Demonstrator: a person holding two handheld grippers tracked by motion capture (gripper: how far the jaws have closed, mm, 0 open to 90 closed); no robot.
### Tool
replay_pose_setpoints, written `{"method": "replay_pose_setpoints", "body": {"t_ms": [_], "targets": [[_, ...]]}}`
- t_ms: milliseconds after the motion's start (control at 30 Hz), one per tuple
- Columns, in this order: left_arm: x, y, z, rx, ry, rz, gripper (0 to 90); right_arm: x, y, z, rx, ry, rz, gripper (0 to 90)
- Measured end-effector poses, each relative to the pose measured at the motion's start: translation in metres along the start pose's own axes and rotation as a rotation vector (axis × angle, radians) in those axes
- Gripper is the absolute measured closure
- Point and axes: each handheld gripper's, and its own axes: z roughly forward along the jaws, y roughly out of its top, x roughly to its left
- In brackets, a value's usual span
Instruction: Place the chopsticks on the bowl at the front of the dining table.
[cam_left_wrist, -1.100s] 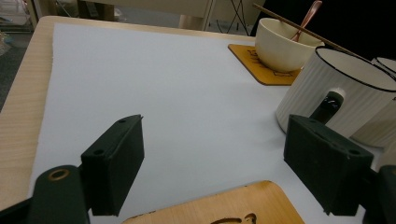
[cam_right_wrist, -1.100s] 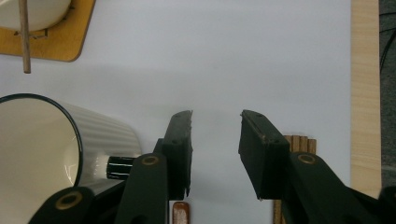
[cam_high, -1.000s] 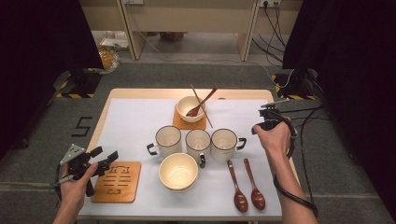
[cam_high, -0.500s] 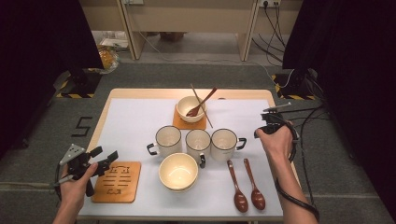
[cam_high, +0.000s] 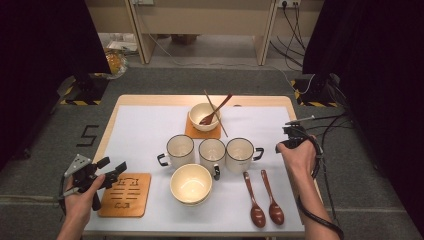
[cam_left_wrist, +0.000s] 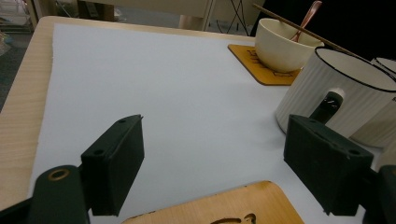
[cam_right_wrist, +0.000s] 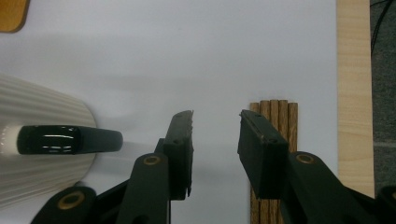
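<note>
A wooden table (cam_high: 295, 107) carries a white sheet (cam_high: 145, 130) that covers most of its top, leaving bare wood along the edges.

Near the front edge, about midway, stands an empty cream bowl (cam_high: 190, 183). A second cream bowl (cam_high: 204, 116) sits on a wooden coaster (cam_high: 192, 132) near the far edge, with a wooden spoon (cam_high: 216, 111) and a thin stick leaning in it.

Between the two bowls three white mugs stand in a row: the left mug (cam_high: 179, 150) with its handle to the left, the middle mug (cam_high: 211, 152) with its handle towards the front, the right mug (cam_high: 240, 153) with its handle to the right.

At the front left corner lies a second wooden coaster (cam_high: 126, 194), bare. Two wooden spoons (cam_high: 265, 200) lie side by side towards the front right.

A bundle of wooden chopsticks (cam_right_wrist: 275, 116) lies on the sheet just inside the right edge.

The left gripper (cam_high: 112, 172) is held at the front left corner over the bare coaster, jaws spread wide with nothing between them. The right gripper (cam_right_wrist: 215, 126) hangs over the right edge, pointing down; its jaws stand partly apart and grip nothing, the right jaw over the chopsticks, the right mug's handle just to its left.
</note>
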Motion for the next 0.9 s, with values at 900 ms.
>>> {"method": "replay_pose_setpoints", "body": {"t_ms": [900], "targets": [[0.0,0.0,0.0,0.004,0.002,0.005,19.6,-0.017,-0.024,0.027,0.058,-0.016,0.037,65.1]]}}
